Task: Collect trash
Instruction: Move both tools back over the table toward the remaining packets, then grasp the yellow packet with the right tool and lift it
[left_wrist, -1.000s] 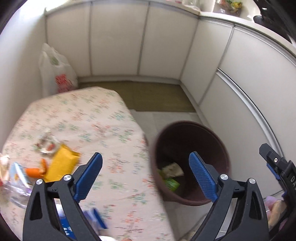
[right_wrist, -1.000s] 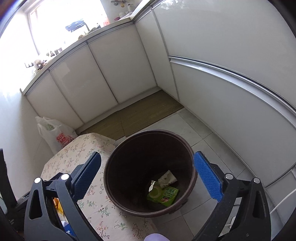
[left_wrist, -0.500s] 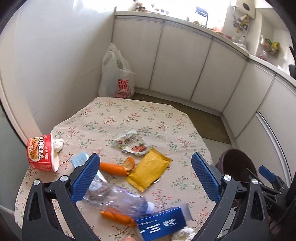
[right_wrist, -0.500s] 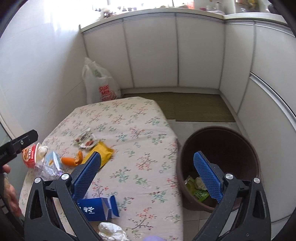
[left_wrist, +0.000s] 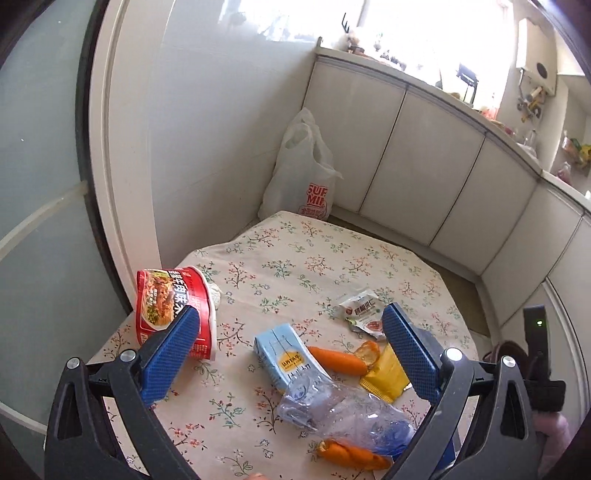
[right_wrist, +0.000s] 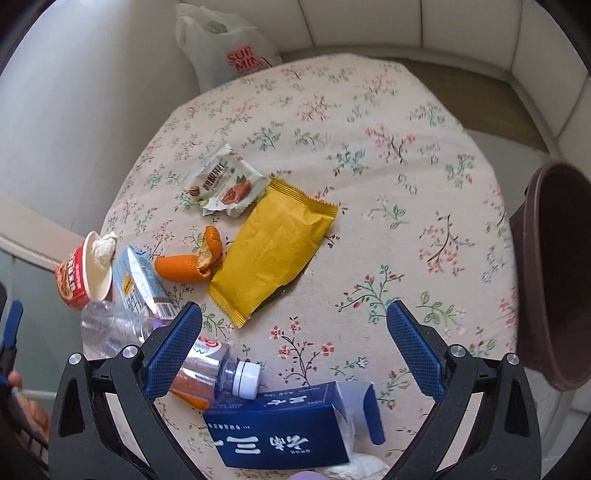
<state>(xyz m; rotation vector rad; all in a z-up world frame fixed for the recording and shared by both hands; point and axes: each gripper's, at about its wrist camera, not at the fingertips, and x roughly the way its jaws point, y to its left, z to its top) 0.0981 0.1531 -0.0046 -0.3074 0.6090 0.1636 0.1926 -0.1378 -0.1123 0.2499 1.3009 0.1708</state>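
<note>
Overhead, both the left hand-held gripper (left_wrist: 290, 343) and right hand-held gripper (right_wrist: 293, 341) hover empty, jaws spread, above the littered table (right_wrist: 369, 122).

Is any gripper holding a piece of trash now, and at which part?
Nothing is held. The left gripper and right gripper are both open above the table.

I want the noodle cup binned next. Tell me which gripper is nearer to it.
Left. The left gripper has one finger right in front of the noodle cup. The right gripper hovers over the table's near edge, with the cup far off to its left.
</note>
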